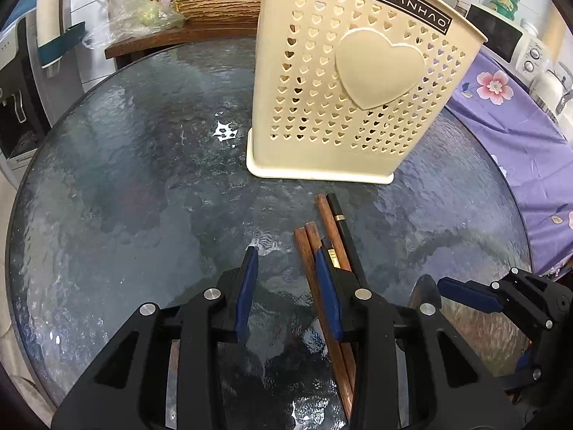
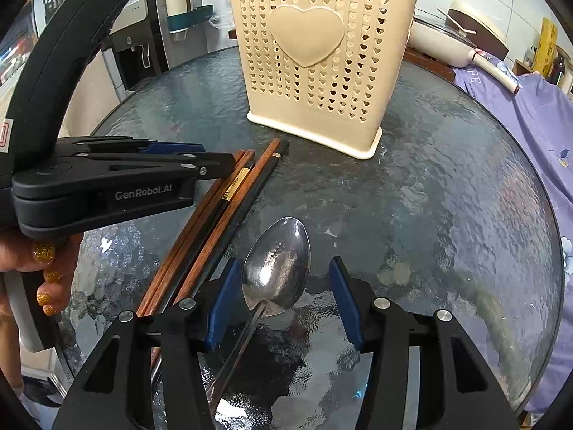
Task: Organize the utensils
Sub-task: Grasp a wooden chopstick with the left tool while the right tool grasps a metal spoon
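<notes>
I see my black plastic left gripper, blue pads, silver round screws, "GenRobot.AI" lettered white along its side. My black right gripper matches it. Gold glitter polish covers the fingernails of the hand.

We could not see inside the holder, and the spoon handle ran under the right gripper.

Round dark glass table, cream utensil holder upright, chopsticks bundled, apparently five, spoon beside.
</notes>
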Action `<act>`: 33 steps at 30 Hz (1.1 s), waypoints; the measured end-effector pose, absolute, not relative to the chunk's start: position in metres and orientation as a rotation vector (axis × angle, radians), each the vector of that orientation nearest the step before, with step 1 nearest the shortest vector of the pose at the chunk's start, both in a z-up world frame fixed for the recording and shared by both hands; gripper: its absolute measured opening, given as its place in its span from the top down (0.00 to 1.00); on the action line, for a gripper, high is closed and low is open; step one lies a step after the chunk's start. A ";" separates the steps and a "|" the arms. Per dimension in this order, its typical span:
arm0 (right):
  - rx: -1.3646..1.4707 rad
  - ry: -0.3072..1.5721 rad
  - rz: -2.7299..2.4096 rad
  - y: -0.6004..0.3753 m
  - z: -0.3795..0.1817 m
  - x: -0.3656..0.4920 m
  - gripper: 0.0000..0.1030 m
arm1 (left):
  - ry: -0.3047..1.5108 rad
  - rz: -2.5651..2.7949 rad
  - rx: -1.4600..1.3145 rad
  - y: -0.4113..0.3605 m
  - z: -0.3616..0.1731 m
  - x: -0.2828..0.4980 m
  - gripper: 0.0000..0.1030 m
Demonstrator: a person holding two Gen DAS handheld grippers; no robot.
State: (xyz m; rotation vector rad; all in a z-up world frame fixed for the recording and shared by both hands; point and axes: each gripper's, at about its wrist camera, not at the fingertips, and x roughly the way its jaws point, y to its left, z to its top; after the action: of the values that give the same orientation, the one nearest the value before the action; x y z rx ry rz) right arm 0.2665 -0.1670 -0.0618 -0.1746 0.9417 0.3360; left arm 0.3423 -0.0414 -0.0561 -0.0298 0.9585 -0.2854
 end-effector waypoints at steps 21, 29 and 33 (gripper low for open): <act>-0.180 0.955 0.335 -0.170 -0.061 0.276 0.61 | 0.979 -0.247 0.110 -0.052 -0.056 0.343 0.74; -0.192 0.965 0.319 -0.167 -0.061 0.278 0.63 | 0.969 -0.260 0.134 -0.068 -0.057 0.332 0.80; -0.204 0.977 0.306 -0.164 -0.060 0.279 0.62 | 0.966 -0.272 0.132 -0.071 -0.057 0.329 0.88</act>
State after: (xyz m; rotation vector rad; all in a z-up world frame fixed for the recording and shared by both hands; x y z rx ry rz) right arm 0.2788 -0.1638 -0.0605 -0.2036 0.9766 0.3056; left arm 0.3285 -0.0709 -0.0571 0.1316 0.9655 -0.2719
